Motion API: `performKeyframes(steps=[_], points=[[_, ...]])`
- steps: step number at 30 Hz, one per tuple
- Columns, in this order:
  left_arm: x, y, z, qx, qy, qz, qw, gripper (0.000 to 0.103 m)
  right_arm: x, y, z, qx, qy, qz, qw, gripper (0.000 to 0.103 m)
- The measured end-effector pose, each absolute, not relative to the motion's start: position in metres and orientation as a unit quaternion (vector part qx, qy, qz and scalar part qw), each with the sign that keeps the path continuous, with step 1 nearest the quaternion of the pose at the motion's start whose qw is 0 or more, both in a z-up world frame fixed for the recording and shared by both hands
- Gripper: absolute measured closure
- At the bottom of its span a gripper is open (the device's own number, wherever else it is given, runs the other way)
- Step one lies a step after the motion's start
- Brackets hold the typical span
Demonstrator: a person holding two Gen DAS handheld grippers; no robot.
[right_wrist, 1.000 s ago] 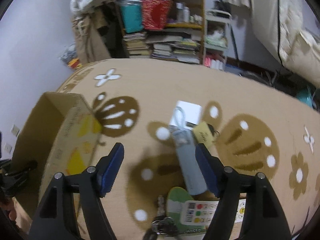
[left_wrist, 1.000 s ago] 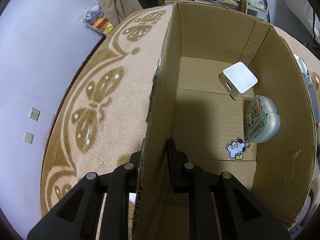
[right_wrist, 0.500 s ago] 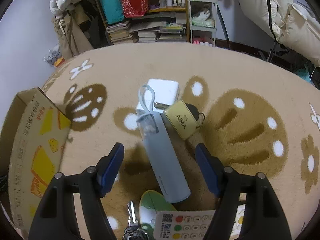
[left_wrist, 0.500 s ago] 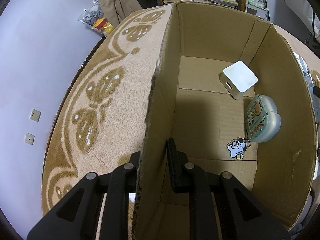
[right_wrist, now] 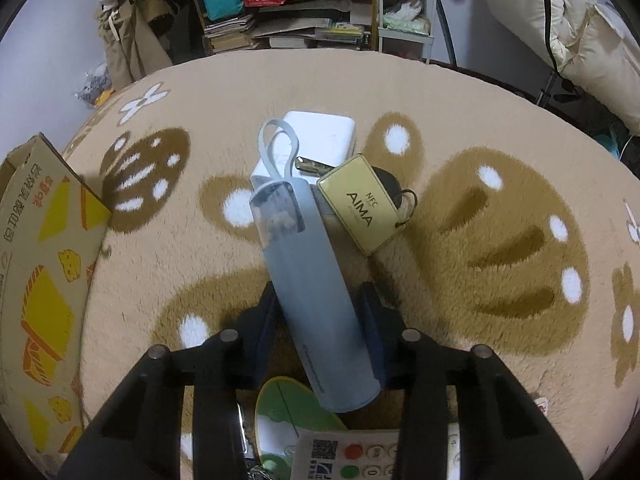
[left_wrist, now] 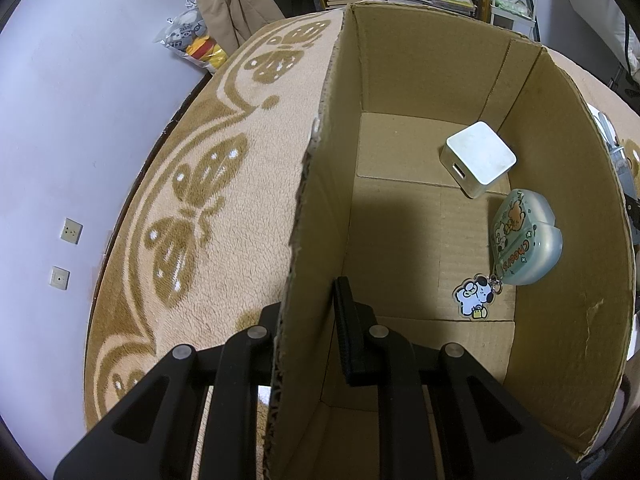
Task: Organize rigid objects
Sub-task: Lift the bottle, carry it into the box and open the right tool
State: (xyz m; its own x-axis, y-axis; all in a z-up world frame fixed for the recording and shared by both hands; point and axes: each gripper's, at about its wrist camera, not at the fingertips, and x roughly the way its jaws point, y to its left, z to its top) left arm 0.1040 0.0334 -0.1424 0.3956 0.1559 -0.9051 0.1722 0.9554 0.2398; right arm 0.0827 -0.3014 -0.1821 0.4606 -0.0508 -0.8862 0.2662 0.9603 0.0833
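My left gripper is shut on the left wall of an open cardboard box, one finger inside and one outside. Inside lie a white cube charger and a pale green case with a dog charm. My right gripper is closed around a pale blue bottle with a loop strap, lying on the rug. Beside it lie a gold AIMA tag and a white slab. The box also shows at the left of the right wrist view.
The beige rug with brown patterns covers the surface. A green-and-white item, a remote with coloured buttons and keys lie under my right gripper. Shelves with books and clothes stand behind. A wall is at the left.
My right gripper moved forward and down over the blue bottle and its fingers closed onto it. The left gripper and the box have not moved.
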Motion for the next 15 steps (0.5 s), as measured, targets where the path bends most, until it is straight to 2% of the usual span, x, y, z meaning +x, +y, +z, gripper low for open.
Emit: performKeyframes(steps=[15], points=[[0.103, 0.033, -0.143, 0.151, 0.55, -0.004, 0.822, 0.087, 0.084, -0.286, -0.161, 0.088, 0.485, -0.104, 0.864, 0.07]])
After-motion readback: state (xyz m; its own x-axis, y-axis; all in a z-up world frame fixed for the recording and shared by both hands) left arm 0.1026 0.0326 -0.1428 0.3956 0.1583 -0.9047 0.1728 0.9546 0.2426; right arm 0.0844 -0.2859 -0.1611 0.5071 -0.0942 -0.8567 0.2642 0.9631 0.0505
